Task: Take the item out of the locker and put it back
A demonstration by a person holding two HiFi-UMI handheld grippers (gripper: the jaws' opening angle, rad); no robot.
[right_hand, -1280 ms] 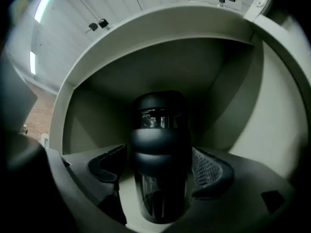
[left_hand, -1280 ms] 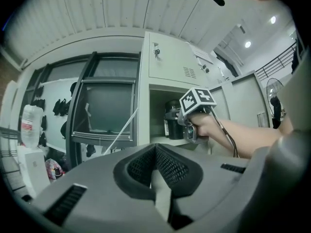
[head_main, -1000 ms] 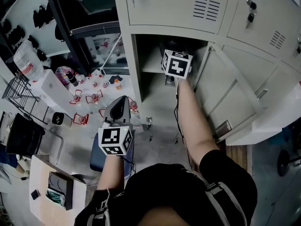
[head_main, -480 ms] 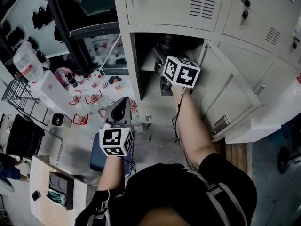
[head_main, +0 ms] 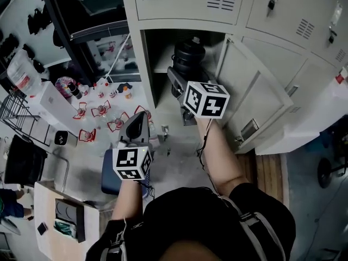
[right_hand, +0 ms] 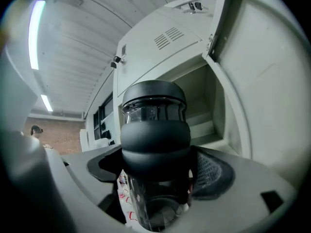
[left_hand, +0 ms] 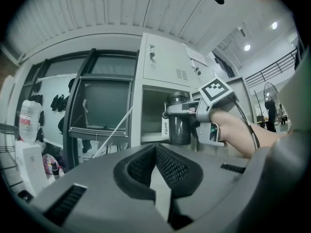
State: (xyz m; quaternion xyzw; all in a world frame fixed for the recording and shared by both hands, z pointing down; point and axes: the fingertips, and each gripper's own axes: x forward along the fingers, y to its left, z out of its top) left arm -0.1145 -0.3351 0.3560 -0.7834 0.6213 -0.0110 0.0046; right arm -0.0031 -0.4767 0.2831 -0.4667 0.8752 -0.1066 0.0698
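A dark, see-through bottle with a black lid [head_main: 188, 56] [right_hand: 154, 144] [left_hand: 179, 123] hangs just outside the open locker [head_main: 157, 53], held upright. My right gripper [head_main: 182, 78] [right_hand: 158, 178] is shut on the bottle below its lid, with the marker cube [head_main: 205, 99] behind it. In the right gripper view the bottle fills the gap between the jaws, and the locker's shelf [right_hand: 204, 127] lies behind it. My left gripper [head_main: 136, 126] [left_hand: 155, 171] is held low at the left, away from the locker, its jaws shut with nothing between them.
The locker door [head_main: 255, 99] stands open to the right. More closed locker doors [head_main: 185, 1] sit above. Small bottles and red stands [head_main: 100, 110] litter the floor at the left, beside a white box [head_main: 51, 105] and a wire rack [head_main: 13, 110].
My right gripper has drawn back out of the locker with the bottle, which now shows in front of the opening. The left gripper has stayed where it was.
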